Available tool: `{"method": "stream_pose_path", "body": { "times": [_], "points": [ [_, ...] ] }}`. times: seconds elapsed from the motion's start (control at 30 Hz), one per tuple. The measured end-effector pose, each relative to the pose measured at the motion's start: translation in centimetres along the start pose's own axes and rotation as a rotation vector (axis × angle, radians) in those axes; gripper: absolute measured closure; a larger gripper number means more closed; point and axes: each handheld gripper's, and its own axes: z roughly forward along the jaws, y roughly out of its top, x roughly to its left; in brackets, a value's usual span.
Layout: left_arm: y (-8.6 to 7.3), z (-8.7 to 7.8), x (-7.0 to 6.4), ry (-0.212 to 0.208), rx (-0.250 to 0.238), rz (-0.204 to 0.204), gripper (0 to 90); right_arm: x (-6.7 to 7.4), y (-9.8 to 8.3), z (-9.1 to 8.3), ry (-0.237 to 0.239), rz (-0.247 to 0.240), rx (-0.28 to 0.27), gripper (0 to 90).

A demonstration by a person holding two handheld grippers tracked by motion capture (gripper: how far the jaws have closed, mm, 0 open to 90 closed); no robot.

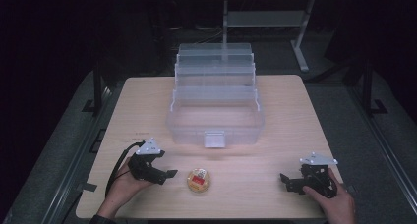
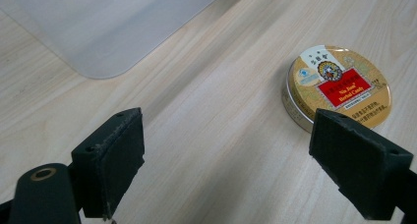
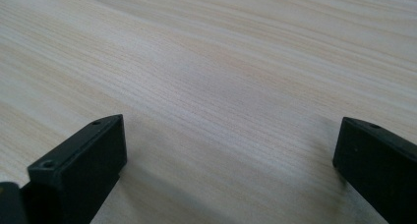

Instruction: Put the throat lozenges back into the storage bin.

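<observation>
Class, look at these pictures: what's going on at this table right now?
A person sits at a wooden table with a gripper in each hand. The left gripper is open and aimed at a round gold candy tin that lies flat in front of a clear, open plastic box. The tin is not yet grasped. The right gripper, also open, rests apart on the table, holding nothing.
</observation>
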Motion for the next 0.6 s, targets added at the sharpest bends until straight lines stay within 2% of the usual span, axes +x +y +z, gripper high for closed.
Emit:
{"method": "stream_pose_path", "body": {
  "times": [0.6],
  "points": [
    [0.86, 0.7, -0.58, -0.032, -0.003, 0.013, 12.9, 0.0, 0.0, 0.0, 0.0, 0.0, 0.0, 0.0]
  ]
}}
